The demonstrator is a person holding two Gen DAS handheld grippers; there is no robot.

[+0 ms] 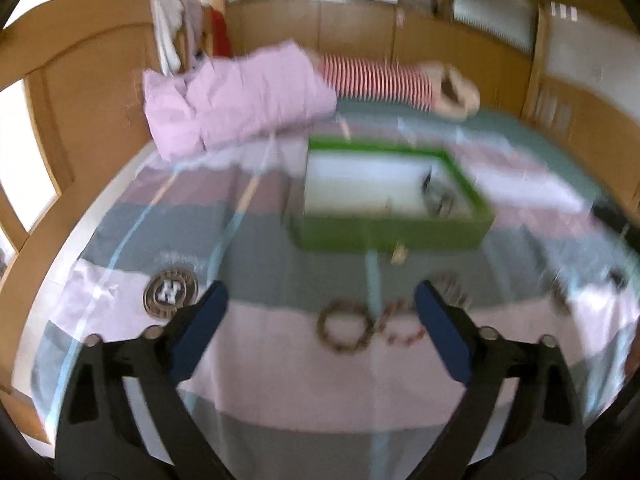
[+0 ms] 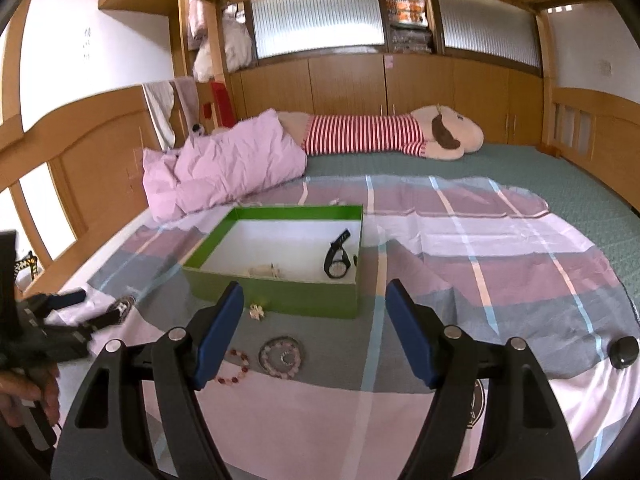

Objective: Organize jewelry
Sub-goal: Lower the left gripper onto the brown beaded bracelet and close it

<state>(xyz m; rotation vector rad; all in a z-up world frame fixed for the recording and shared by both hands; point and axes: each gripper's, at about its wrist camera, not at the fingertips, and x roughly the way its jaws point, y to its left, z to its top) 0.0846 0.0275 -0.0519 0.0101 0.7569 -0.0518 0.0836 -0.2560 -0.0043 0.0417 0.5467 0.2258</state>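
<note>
While both sets of fingers were held apart and empty, the brown bead bracelet (image 1: 345, 330) was positioned directly ahead of the left gripper (image 1: 320, 300), nearer than the right gripper (image 2: 314, 300).

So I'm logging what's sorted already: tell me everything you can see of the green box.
The green box is a shallow, open rectangular tray, apparently cardboard, with green walls and a white inside. It sits flat on the plaid sheet. Inside lie a black wristwatch by the right wall and a small pale piece near the front wall. A small ornament lies just outside its front.
</note>
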